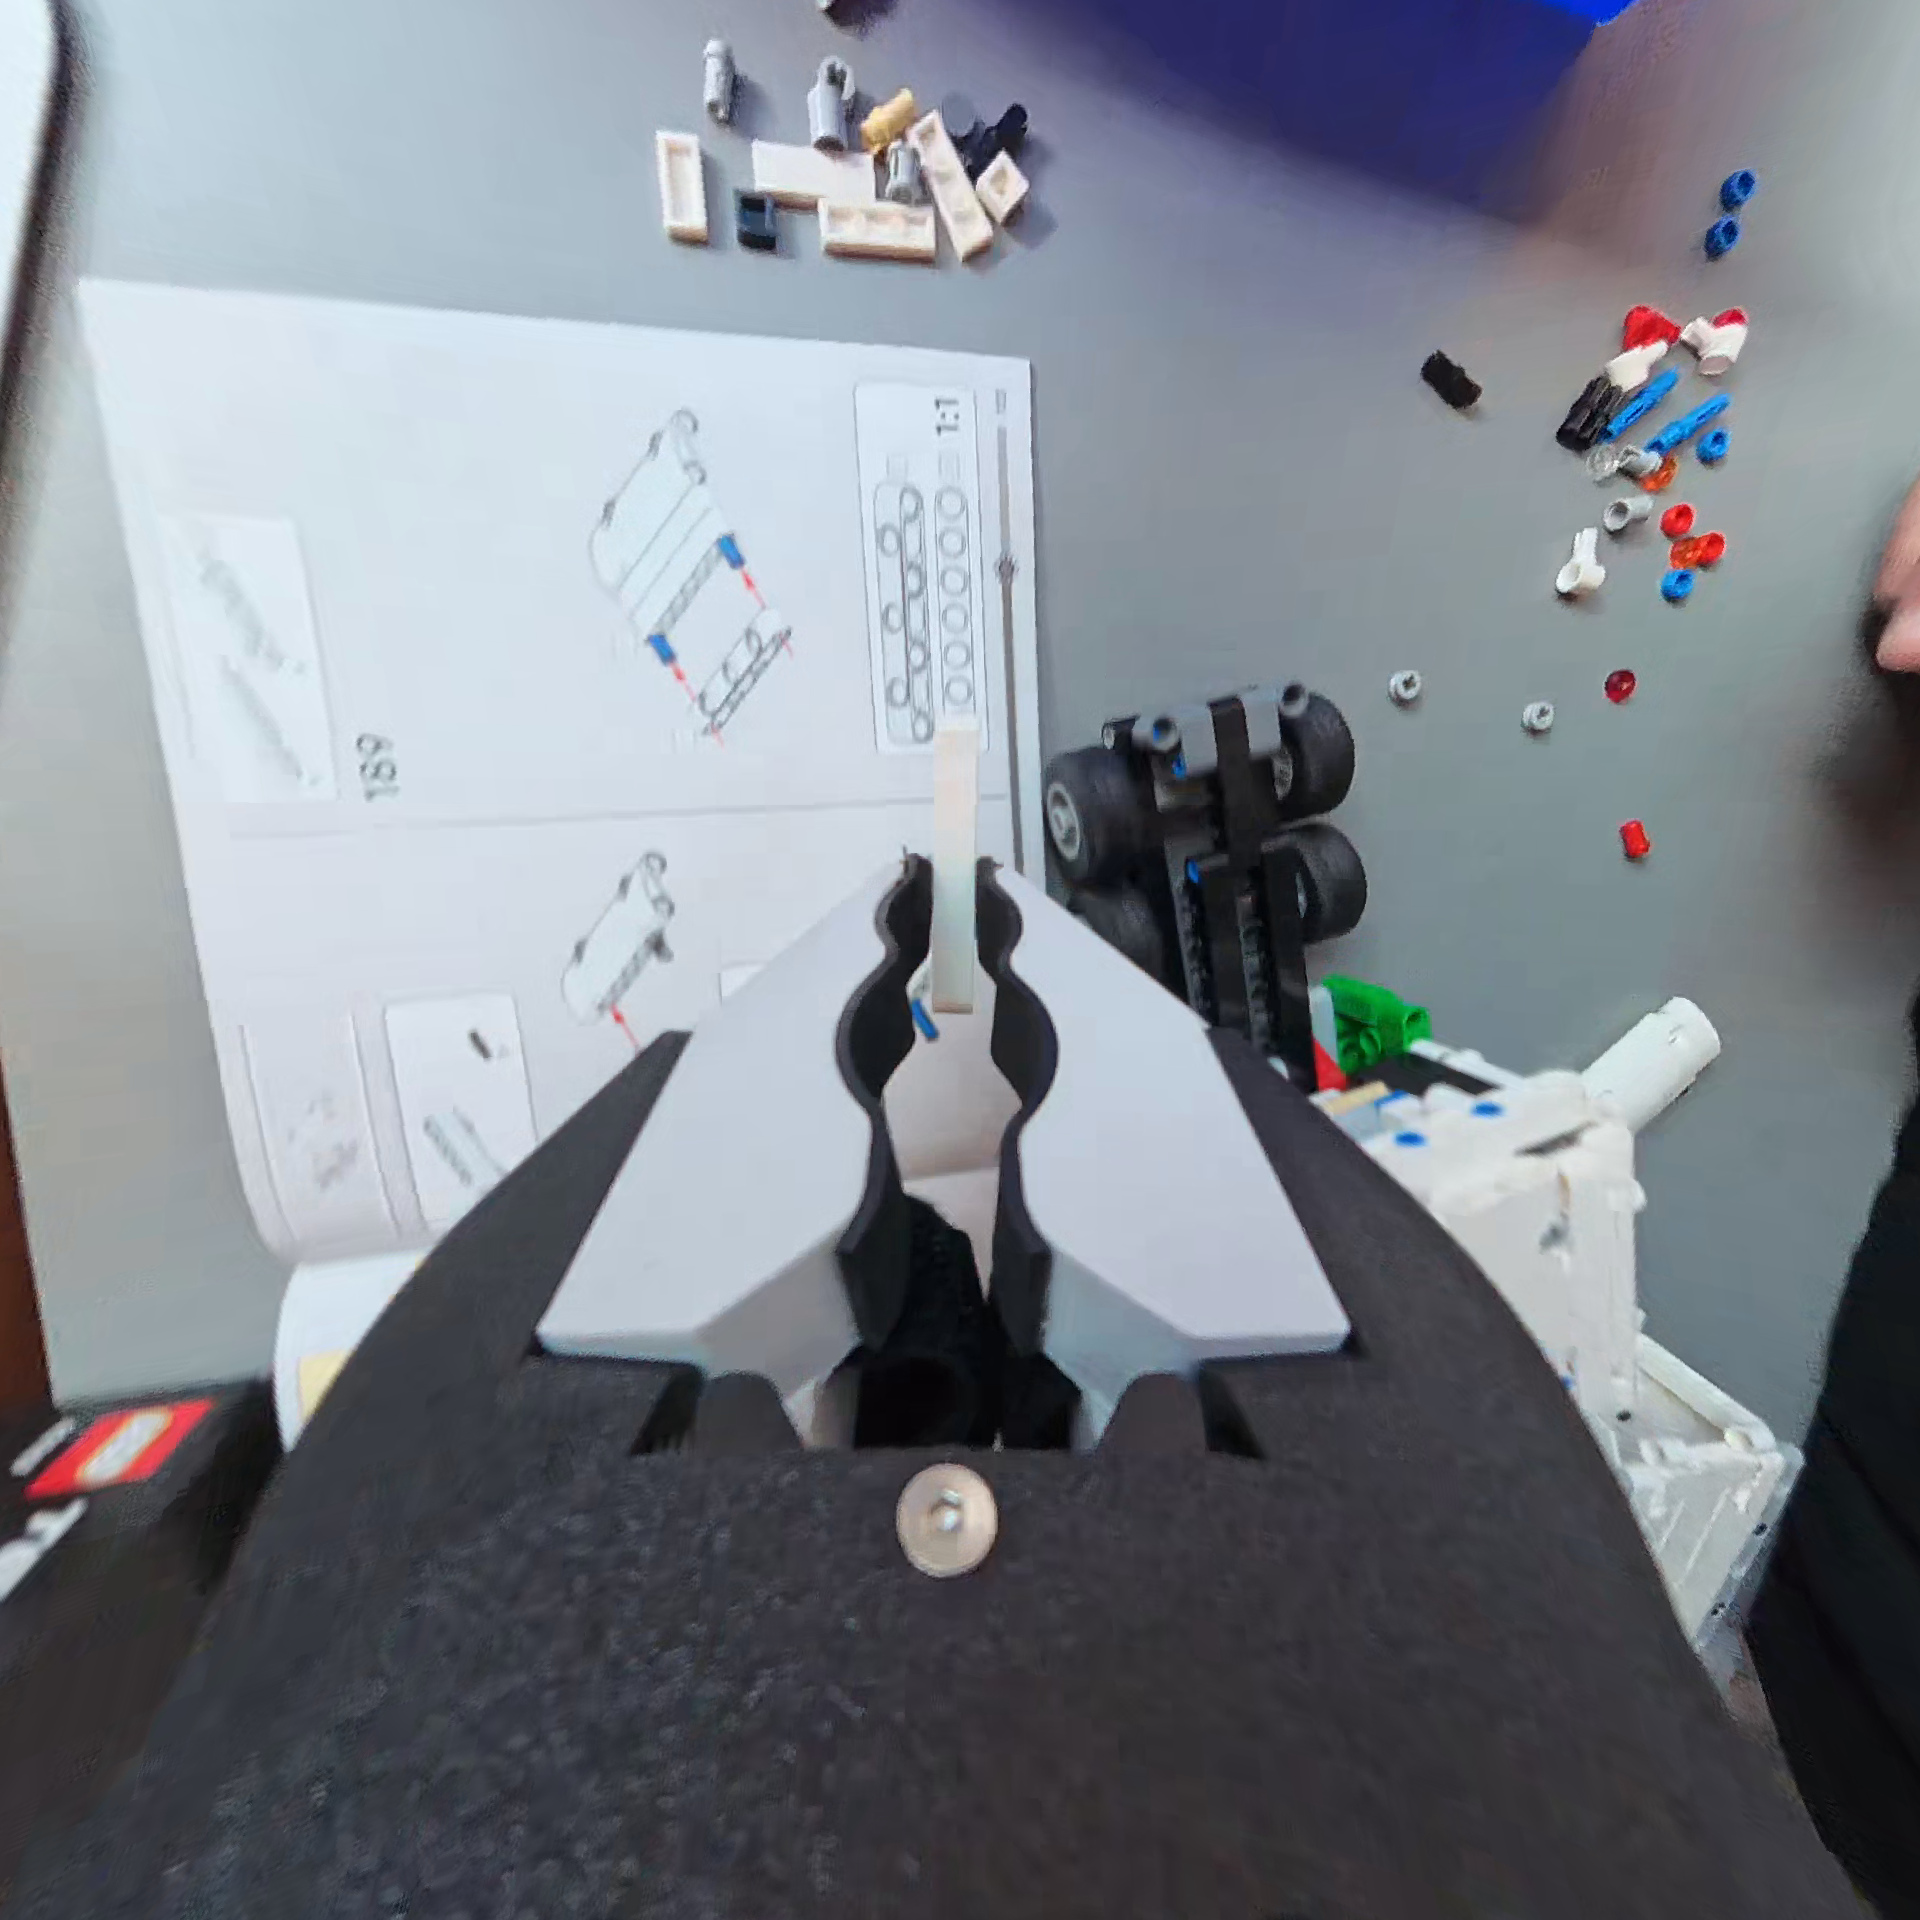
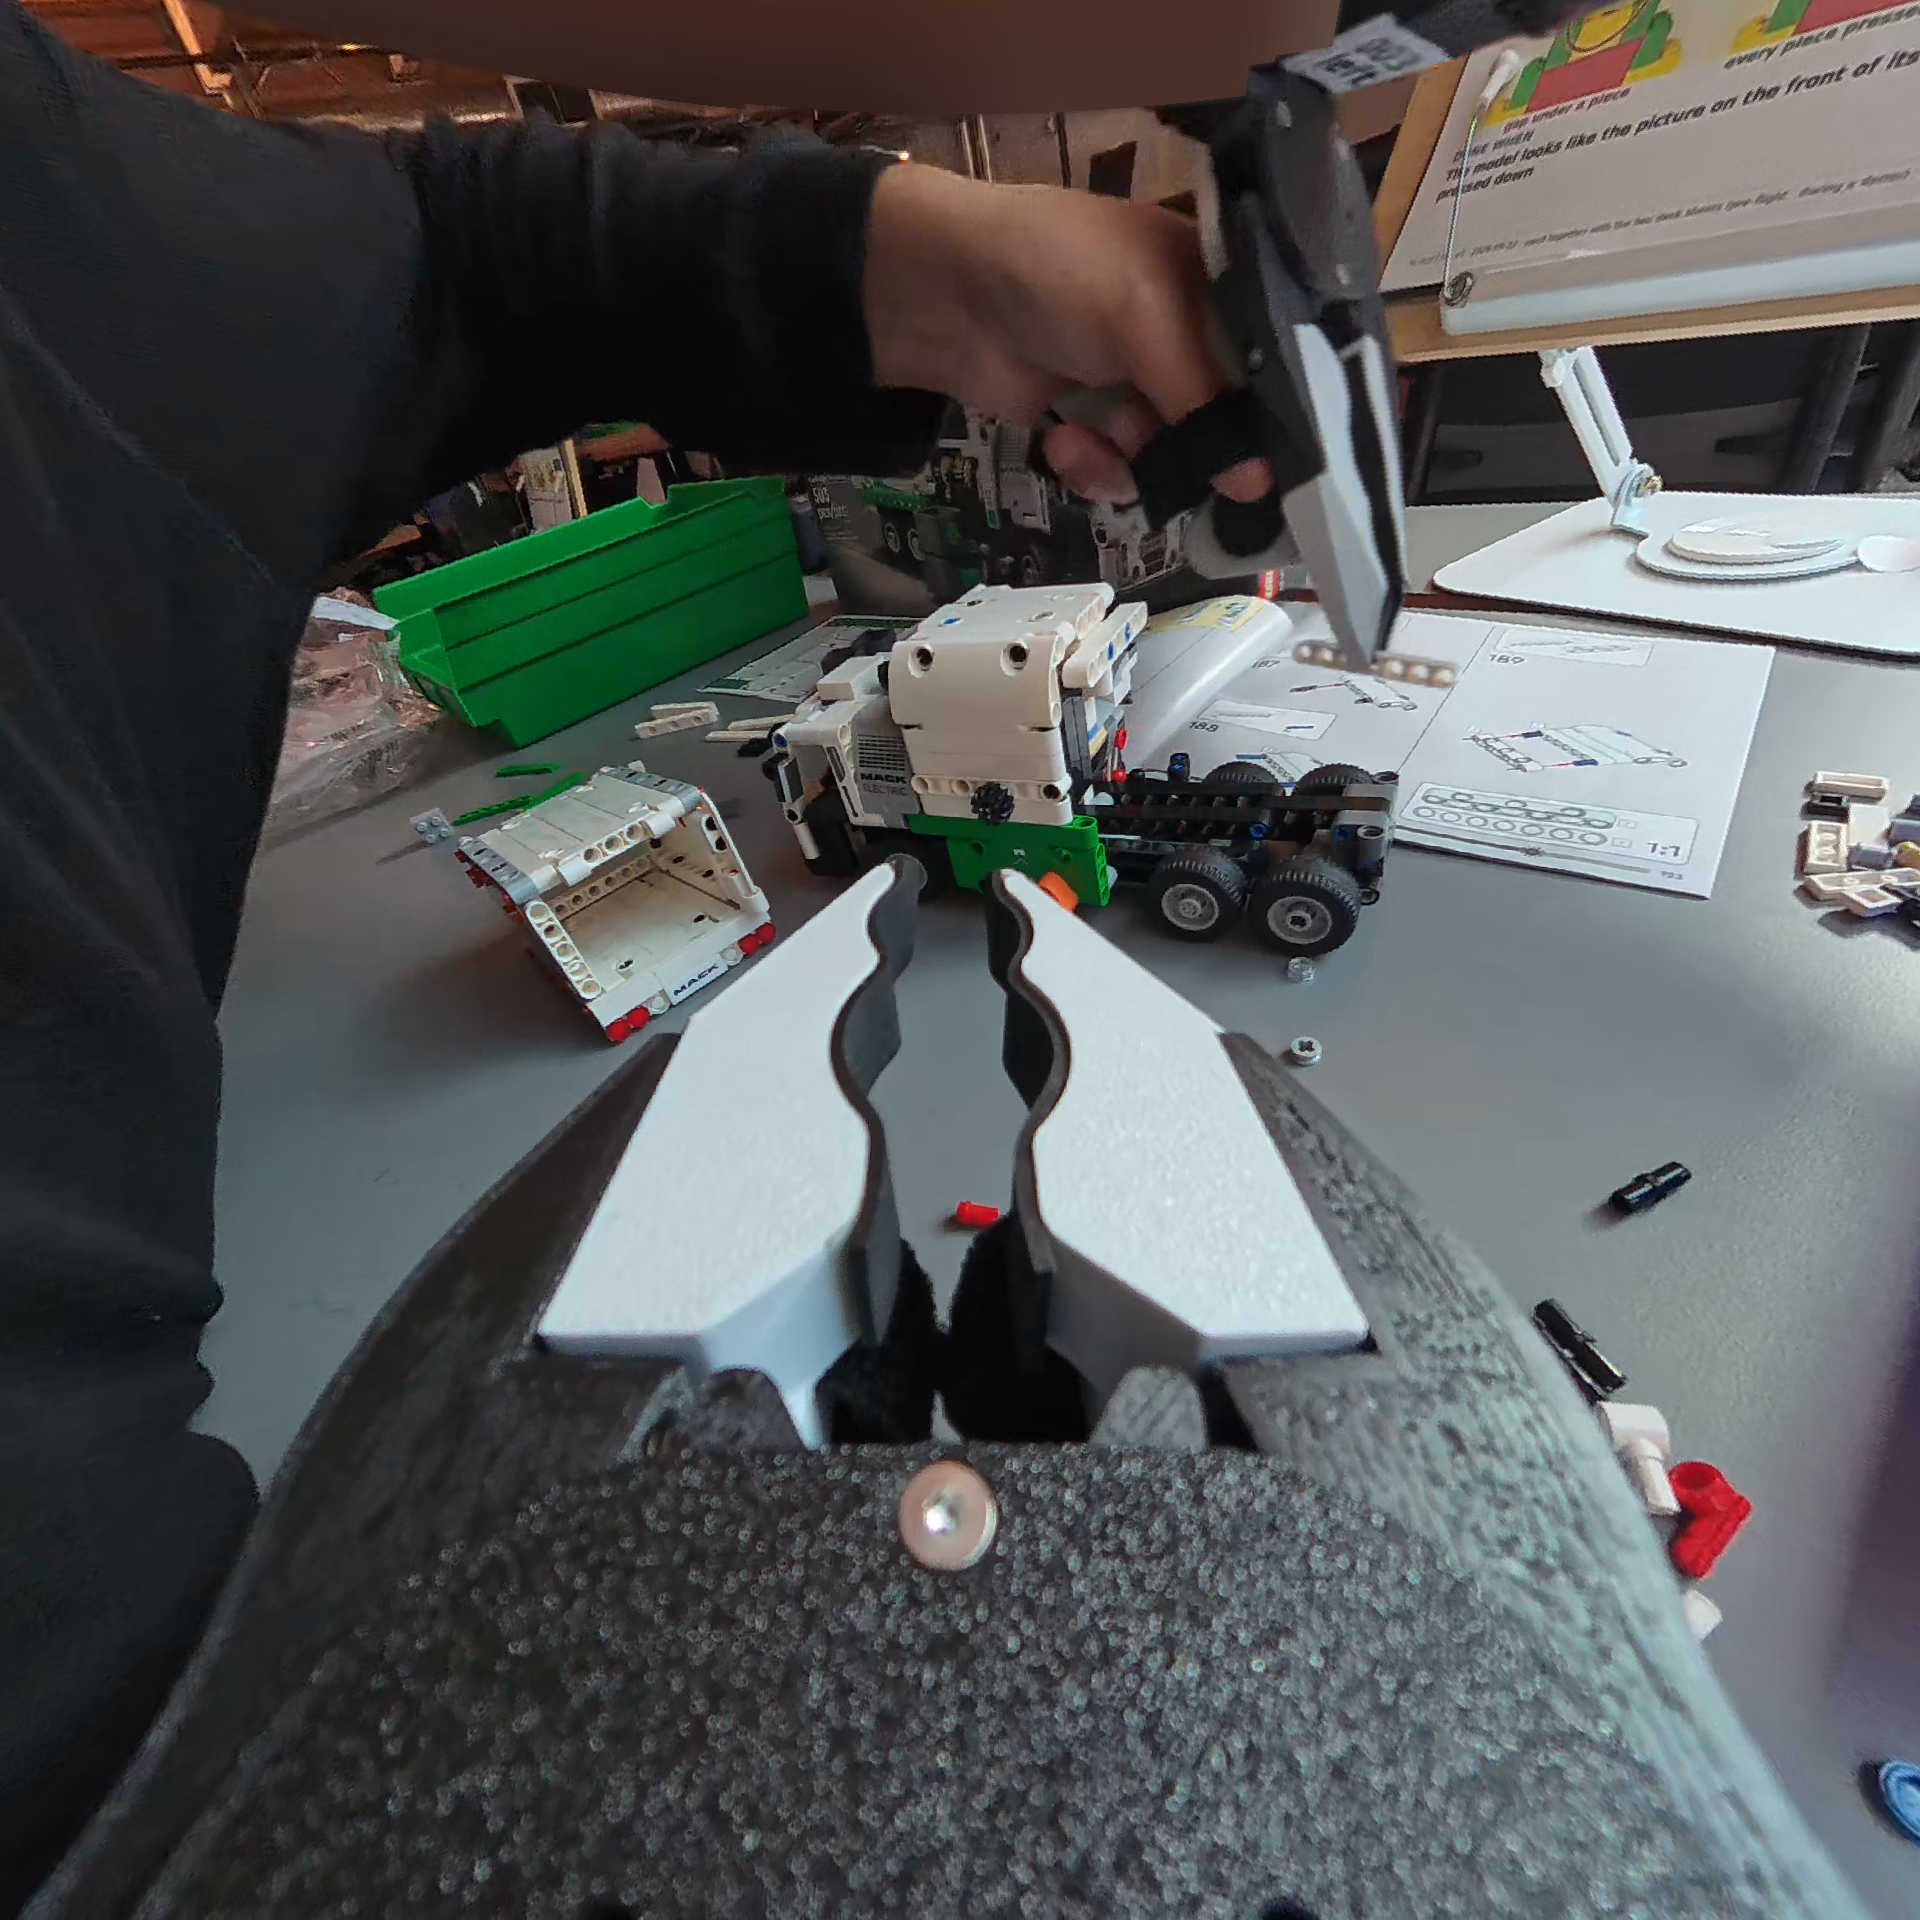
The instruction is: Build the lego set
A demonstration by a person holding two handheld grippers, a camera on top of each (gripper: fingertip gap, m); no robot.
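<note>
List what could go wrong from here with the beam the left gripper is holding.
1. The left gripper pinches the white beam only at its fingertips, above the open instruction booklet; it could twist or slip out.
2. A dropped beam might bounce toward the loose small parts, mixing with them.
3. The truck model sits close by; swinging the beam over could knock it. The right gripper is empty and slightly open, not steadying anything.

In the right wrist view, the truck [image 2: 1049, 779] stands at the middle of the table [image 2: 1455, 1091]. The open box body [image 2: 623, 894] lies at its 8 o'clock, the bin [image 2: 603, 603] at 10 o'clock, the booklet [image 2: 1538, 748] at 2 o'clock behind it, loose pieces [image 2: 1860, 842] at 3 o'clock.
</note>
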